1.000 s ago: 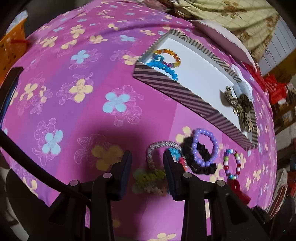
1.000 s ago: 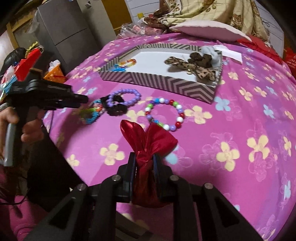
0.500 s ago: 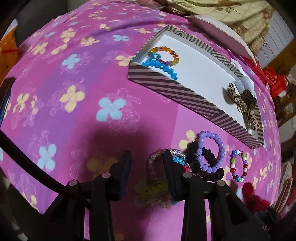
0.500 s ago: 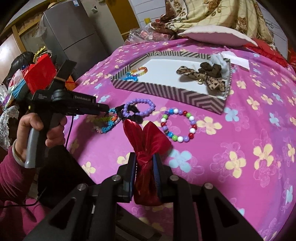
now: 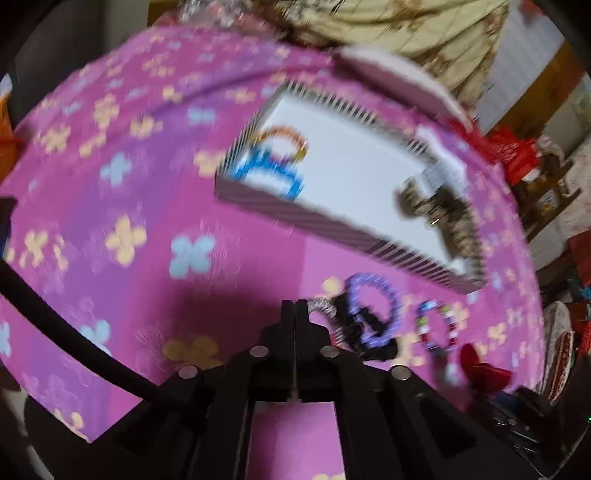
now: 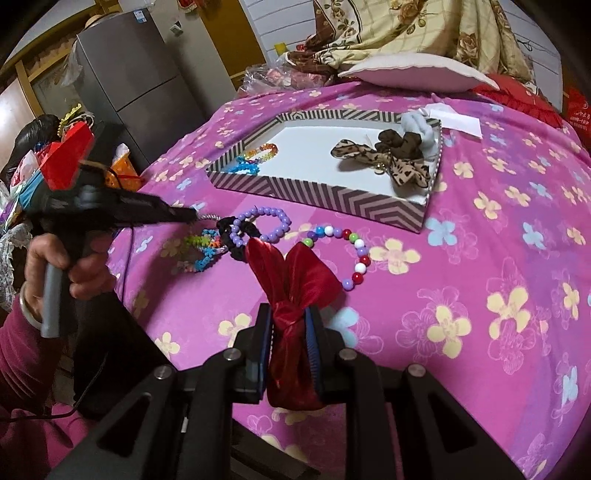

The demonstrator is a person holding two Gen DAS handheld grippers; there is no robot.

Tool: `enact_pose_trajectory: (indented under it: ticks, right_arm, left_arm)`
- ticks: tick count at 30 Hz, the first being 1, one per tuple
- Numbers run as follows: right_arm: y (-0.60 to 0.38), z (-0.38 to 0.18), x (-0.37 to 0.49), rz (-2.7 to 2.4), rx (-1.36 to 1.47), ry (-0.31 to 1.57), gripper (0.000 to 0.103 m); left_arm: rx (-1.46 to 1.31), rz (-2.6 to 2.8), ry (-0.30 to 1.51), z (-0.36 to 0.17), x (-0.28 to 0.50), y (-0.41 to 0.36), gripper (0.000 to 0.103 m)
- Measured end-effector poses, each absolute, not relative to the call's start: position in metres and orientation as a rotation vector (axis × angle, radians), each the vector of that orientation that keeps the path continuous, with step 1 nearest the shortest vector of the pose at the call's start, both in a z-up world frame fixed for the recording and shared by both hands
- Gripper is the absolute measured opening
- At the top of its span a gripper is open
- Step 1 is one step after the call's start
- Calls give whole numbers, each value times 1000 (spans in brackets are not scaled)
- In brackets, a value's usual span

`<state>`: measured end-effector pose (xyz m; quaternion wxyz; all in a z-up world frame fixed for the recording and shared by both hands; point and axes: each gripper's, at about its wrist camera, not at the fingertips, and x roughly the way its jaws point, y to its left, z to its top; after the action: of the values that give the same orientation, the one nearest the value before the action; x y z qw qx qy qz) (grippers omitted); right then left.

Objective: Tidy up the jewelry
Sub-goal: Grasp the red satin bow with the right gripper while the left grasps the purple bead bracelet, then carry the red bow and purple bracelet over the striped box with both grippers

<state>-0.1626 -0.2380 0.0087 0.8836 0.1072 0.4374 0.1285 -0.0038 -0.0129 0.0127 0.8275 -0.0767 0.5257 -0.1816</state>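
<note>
My left gripper [image 5: 294, 306] is shut on a silver glitter bracelet [image 5: 324, 306] and lifts one end of it; it also shows in the right wrist view [image 6: 192, 216]. My right gripper [image 6: 289, 321] is shut on a red satin bow [image 6: 291, 280], held above the bed. On the pink floral bedspread [image 6: 480, 258] lie a purple bead bracelet [image 6: 264, 221], a black scrunchie [image 6: 231, 236], a neon spiky bracelet [image 6: 201, 251] and a multicolour bead bracelet [image 6: 343, 251]. The striped tray [image 6: 317, 192] holds rainbow and blue bracelets [image 6: 255, 157] and leopard bows [image 6: 388, 158].
A white pillow [image 6: 413, 74] and a floral quilt [image 6: 406, 29] lie behind the tray. A grey fridge [image 6: 136, 74] and cluttered bags [image 6: 44, 158] stand to the left of the bed. The left wrist view is motion-blurred.
My left gripper has closed on the silver glitter bracelet and pulled it up from the pile. My right gripper still holds the red bow and has shifted slightly.
</note>
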Motion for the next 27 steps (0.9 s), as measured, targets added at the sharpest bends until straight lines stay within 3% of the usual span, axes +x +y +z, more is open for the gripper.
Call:
enact_pose_trajectory:
  ticks: [6,12,16,27]
  right_arm:
    - [-238,14,-162,270,229,894,19]
    - [-238,15,-164,262,215,894,19]
    - [-239,12,-163,255,218,910,19]
    - [-237,8,-160,266,223,922,19]
  left_arm:
    - [-135,-429,1040,48,-11,-17,1]
    - [-121,-360,1090,27,-8,-11,1]
    - [-143,-379,1166,7,-8,-17,19]
    - [-78,-389,1211,-9,12,-67,22]
